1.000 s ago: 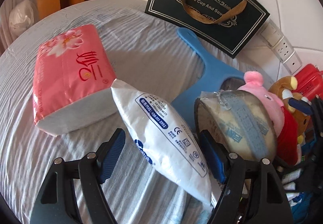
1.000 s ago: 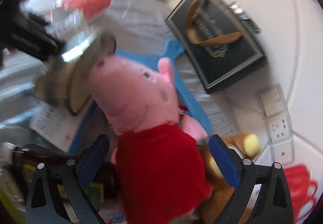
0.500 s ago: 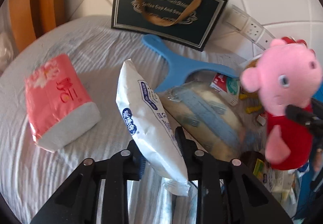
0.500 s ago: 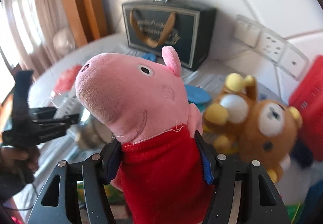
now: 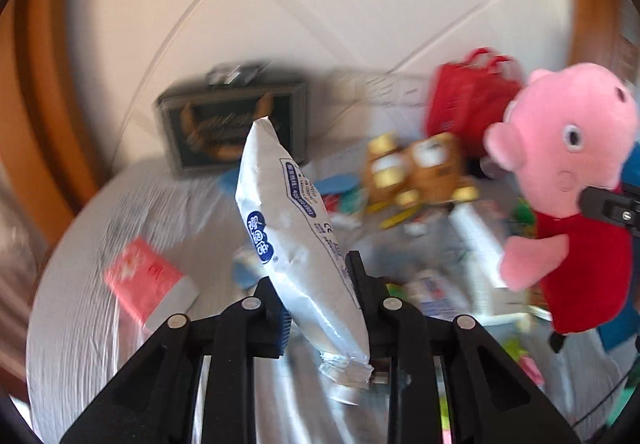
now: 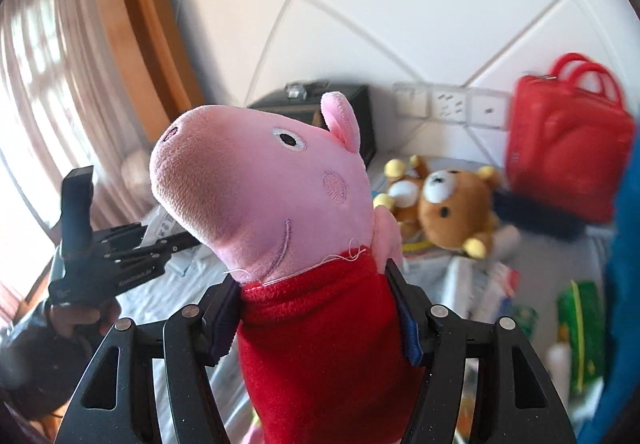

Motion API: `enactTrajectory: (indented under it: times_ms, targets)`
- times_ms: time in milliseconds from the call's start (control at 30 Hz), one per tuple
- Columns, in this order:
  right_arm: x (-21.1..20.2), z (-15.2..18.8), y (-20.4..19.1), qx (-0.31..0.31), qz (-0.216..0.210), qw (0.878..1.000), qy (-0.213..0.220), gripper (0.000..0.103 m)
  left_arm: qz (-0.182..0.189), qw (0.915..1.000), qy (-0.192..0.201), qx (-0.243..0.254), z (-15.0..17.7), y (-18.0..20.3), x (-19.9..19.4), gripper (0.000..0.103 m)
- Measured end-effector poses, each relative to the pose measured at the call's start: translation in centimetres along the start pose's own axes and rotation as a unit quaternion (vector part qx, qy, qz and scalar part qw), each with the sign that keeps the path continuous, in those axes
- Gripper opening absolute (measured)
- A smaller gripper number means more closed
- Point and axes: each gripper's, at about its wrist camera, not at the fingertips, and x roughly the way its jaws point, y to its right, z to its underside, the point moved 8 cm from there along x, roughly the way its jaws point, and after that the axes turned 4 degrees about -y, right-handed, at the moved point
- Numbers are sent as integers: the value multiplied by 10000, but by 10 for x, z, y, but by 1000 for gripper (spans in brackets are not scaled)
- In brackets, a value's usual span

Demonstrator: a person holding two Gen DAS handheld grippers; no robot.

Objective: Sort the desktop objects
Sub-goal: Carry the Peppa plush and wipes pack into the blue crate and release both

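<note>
Above table, grippers clamp pouch (image 5: pixel 298 244) (pig (image 6: pixel 280 212)).

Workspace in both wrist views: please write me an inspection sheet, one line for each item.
Surface: round table under a wrinkled white cloth.
Job's things: white packet and pink pig toy, both lifted off the table.
Clutter: pink tissue pack, brown bear toy, red bag, dark gift bag, blurred small packets on the right.
Grippers: left gripper shut on the white packet; right gripper shut on the pig toy's red body.
Cables: thin dark line at the lower right edge of the left wrist view, unclear.
Surroundings: white tiled wall, wall sockets, wooden frame, curtain.
</note>
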Motion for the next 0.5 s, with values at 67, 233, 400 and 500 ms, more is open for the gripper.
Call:
enactTrajectory:
  times_ms: [67,233,400,500]
  targets:
    - [-41,5,-4,153,142,9995,255,64,229,9990,248,289,-10,35,-25,24]
    - [-147,18,-9,397,658,9917,1028,64,963,9868,728,1076,-33,133,-80,24]
    - [-264,37,-1,681,1307,9708,1891,64,1678,9628,1105,1808,-49,243,-133,24]
    - [-340,49,18,899,1826,9490,2407,64,2043,9475,1230,2131,-56,309,-156,24]
